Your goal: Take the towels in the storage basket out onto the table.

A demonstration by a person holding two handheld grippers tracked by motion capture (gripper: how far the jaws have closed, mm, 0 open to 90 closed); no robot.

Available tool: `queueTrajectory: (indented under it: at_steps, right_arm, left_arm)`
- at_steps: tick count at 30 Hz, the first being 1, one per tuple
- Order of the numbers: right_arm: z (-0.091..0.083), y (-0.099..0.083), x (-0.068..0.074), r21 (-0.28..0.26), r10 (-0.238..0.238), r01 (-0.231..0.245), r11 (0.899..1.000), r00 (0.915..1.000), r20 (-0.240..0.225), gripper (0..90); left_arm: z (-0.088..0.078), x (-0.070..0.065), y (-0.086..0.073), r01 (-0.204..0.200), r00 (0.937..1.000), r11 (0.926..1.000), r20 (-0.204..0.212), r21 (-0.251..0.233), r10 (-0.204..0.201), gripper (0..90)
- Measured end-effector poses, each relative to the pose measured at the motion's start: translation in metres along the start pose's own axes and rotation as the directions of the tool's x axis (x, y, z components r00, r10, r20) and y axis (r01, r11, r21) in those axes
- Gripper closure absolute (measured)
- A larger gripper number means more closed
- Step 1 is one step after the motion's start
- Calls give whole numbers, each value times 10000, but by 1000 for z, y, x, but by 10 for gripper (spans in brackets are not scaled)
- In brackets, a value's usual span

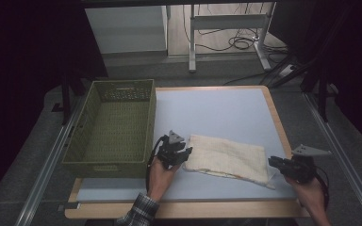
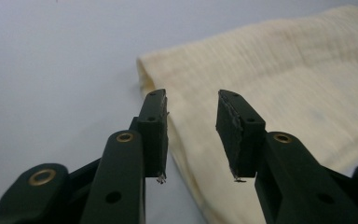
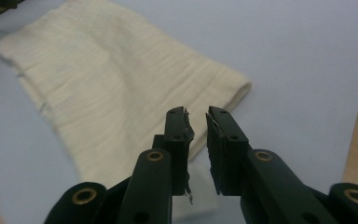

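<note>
A folded cream cloth lies flat on the pale blue table top, near its front. My left gripper sits at the cloth's left end, and in the left gripper view its jaws stand apart above the cloth's folded edge with nothing between the pads. At the cloth's right end is my right gripper. In the right gripper view its jaws show a narrow gap, over the near corner of the cloth, gripping nothing.
An olive green slotted basket stands at the table's left side, just left of my left hand. The table has a wooden rim. Beyond the far edge are desk legs and cables on the floor.
</note>
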State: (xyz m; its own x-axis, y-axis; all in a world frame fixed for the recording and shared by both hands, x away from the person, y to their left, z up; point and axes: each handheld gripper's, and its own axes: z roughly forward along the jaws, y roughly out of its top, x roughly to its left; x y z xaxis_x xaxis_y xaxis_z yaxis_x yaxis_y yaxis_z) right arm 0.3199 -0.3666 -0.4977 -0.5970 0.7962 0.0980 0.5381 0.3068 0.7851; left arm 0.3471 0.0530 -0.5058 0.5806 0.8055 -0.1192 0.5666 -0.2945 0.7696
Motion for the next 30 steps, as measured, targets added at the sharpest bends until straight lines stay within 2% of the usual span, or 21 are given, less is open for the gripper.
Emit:
queueTrajectory:
  at_steps: [5,9,11,13,15,17,18,20,22,23,25,28,30]
  right_arm:
    - [26,22,-12,342,-110,98,9994,9993,357,778]
    - [43,32,-20,619,-250,209,9979,9975,660,706]
    - [50,34,-23,721,-342,291,9970,9970,701,664]
    - [56,34,-25,929,-436,374,9950,9969,650,645]
    - [61,34,-26,1116,-630,553,9922,9958,667,646]
    - [64,31,-25,1362,-747,668,9884,9958,535,697]
    - [64,31,-23,1323,-663,606,9894,9970,392,736]
    - [64,30,-21,1377,-604,559,9889,9978,288,827]
    - [64,33,-20,1500,-689,632,9867,9971,332,848]
    - [64,34,-19,1552,-734,664,9856,9965,395,851]
    - [64,37,-22,1486,-748,655,9867,9955,581,854]
    - [63,45,-32,1178,-469,396,9923,9971,598,854]
    - [65,52,-39,930,-341,281,9953,9974,636,854]
  left_arm:
    - [28,9,28,-118,9997,9998,-205,145,121,659]
    - [48,19,41,-158,9990,9993,-408,349,172,592]
    - [56,23,43,-318,9978,9981,-556,533,348,526]
    - [67,27,42,-469,9959,9946,-724,921,537,501]
    - [73,30,40,-501,9960,9921,-684,1146,582,502]
    - [76,32,37,-527,9966,9893,-552,1363,607,526]
    - [76,31,36,-496,9980,9906,-337,1278,543,554]
    - [76,31,36,-511,9986,9902,-37,1302,520,644]
    - [76,30,37,-532,9982,9885,337,1415,489,804]
    - [75,28,39,-687,9975,9867,264,1474,655,847]
    - [73,27,41,-872,9961,9881,-1,1265,880,869]
    - [72,33,46,-587,9981,9944,-145,875,602,874]
    - [74,36,50,-576,9978,9951,-294,801,602,874]
